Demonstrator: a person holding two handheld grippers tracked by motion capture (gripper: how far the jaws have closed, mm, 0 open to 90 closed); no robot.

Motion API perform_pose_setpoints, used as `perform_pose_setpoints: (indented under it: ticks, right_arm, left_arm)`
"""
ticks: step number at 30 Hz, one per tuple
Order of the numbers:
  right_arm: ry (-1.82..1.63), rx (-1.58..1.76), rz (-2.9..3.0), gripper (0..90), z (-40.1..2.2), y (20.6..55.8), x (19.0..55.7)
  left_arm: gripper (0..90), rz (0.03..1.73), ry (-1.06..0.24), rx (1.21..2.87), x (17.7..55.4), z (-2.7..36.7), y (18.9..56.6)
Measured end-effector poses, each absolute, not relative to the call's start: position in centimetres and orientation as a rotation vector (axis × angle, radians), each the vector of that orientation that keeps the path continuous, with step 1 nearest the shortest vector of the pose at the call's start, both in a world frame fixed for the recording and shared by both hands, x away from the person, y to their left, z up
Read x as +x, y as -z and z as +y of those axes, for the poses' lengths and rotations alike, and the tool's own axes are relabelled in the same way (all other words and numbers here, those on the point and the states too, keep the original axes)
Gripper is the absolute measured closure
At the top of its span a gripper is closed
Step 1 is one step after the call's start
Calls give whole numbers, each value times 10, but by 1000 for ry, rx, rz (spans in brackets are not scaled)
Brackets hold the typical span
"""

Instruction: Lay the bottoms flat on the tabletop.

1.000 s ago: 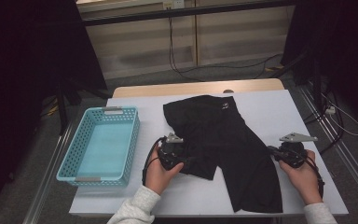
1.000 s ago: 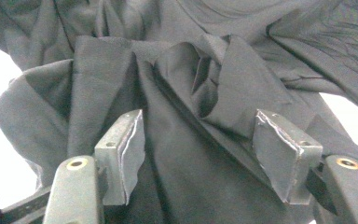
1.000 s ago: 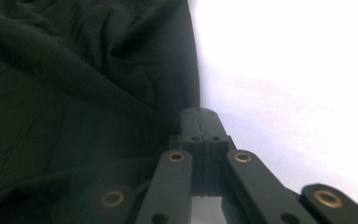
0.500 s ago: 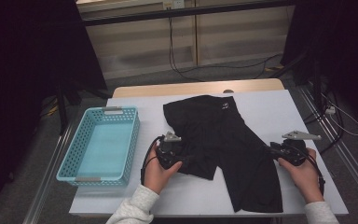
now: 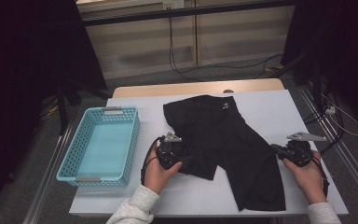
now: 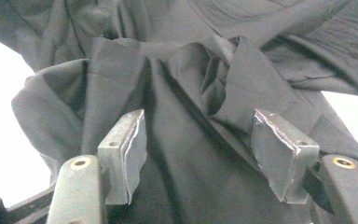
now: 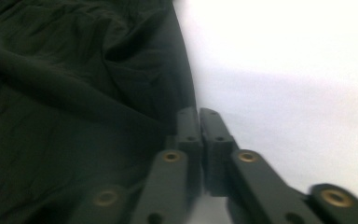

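Black shorts (image 5: pixel 223 140) lie spread on the white table (image 5: pixel 270 107), one leg reaching toward the front edge. My left gripper (image 5: pixel 184 157) rests on the left leg's hem. Its jaws stand open (image 6: pixel 198 126) over rumpled black cloth (image 6: pixel 191 70), and the pads do not pinch it. My right gripper (image 5: pixel 276 148) sits at the right edge of the other leg. Its jaws have just been closing and now stand almost together (image 7: pixel 199 112). The edge of the shorts (image 7: pixel 74 93) lies against the left jaw, and I see no cloth between the pads.
A light blue plastic basket (image 5: pixel 67 158) stands at the table's left side. Bare white tabletop stretches to the right of the shorts. Cables trail on the floor behind the table and at its right.
My right gripper has edged slightly left toward the shorts' edge. The left hand and the shorts have kept still.
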State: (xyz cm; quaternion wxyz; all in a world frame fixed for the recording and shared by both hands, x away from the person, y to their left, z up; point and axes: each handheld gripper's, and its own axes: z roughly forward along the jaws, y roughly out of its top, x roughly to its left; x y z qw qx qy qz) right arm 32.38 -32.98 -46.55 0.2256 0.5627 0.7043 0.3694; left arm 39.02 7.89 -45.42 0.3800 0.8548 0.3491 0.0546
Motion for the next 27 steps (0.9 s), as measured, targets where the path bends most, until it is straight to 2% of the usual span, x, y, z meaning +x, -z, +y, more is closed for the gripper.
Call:
perform_pose_setpoints:
  ticks: [6,8,11,13,15,18,20,21,24,27]
  right_arm:
    - [-1008,1531,1995,651,-324,464,317]
    - [-1003,1522,2015,632,-322,461,311]
    - [-1011,1523,2019,620,-320,459,303]
    - [-1005,1518,2037,620,-316,458,296]
    - [-984,1497,2067,623,-311,459,292]
    - [-964,1474,2108,662,-304,461,290]
    - [-974,1461,2119,777,-300,462,290]
    - [-990,1450,2135,878,-299,462,290]
    - [-1015,1437,2138,896,-299,462,290]
    - [-1061,1459,2097,898,-307,457,290]
  left_arm:
    - [358,872,-127,2199,385,72,457]
    - [383,872,-122,2202,383,70,456]
    - [473,849,-138,2226,378,66,455]
    - [605,849,-83,2230,375,64,454]
    - [686,846,-108,2262,372,61,453]
    - [822,870,-80,2266,371,62,452]
    - [867,886,-44,2254,372,64,452]
    - [872,894,-27,2254,372,65,452]
    - [880,932,-1,2259,377,72,448]
    - [883,994,-29,2236,383,85,442]
